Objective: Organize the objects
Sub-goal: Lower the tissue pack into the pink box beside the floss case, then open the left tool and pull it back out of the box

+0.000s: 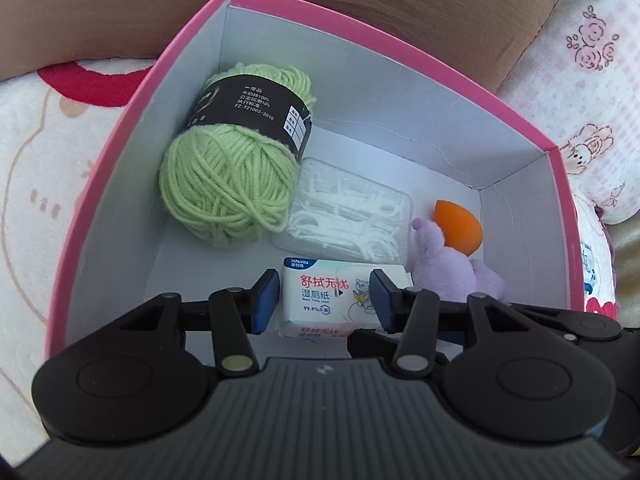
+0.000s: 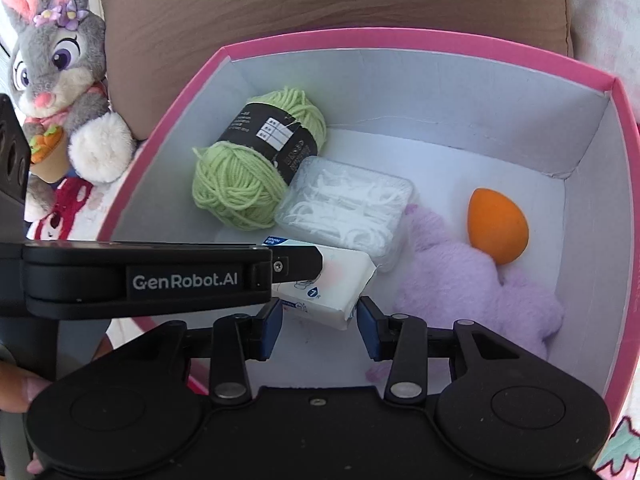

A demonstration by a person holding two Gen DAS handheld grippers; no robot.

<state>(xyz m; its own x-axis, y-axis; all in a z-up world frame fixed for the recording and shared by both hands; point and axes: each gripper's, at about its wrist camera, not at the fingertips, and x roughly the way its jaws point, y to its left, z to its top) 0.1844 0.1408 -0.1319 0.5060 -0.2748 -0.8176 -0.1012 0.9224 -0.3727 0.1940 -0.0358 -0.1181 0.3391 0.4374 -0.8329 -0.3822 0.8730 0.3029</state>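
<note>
A white pack of wet wipes [image 1: 320, 292] hangs low inside the pink box [image 1: 400, 56], just above its white floor. My left gripper [image 1: 324, 300] is shut on it, a blue pad against each side. In the right wrist view the pack [image 2: 340, 284] sits tilted, and my right gripper [image 2: 320, 326] is shut on its near corner. The left gripper's finger [image 2: 298, 264] reaches in from the left onto the pack's top. In the box lie green yarn [image 1: 224, 188], a clear case of floss picks [image 1: 352, 216], an orange sponge [image 1: 458, 226] and a purple plush [image 1: 452, 272].
The box stands on patterned bedding against a brown cushion [image 2: 320, 0]. A grey bunny plush [image 2: 52, 72] sits outside the box at the left. The box floor near its front left wall is bare [image 2: 304, 360]. A person's fingers [image 2: 20, 392] show at the lower left.
</note>
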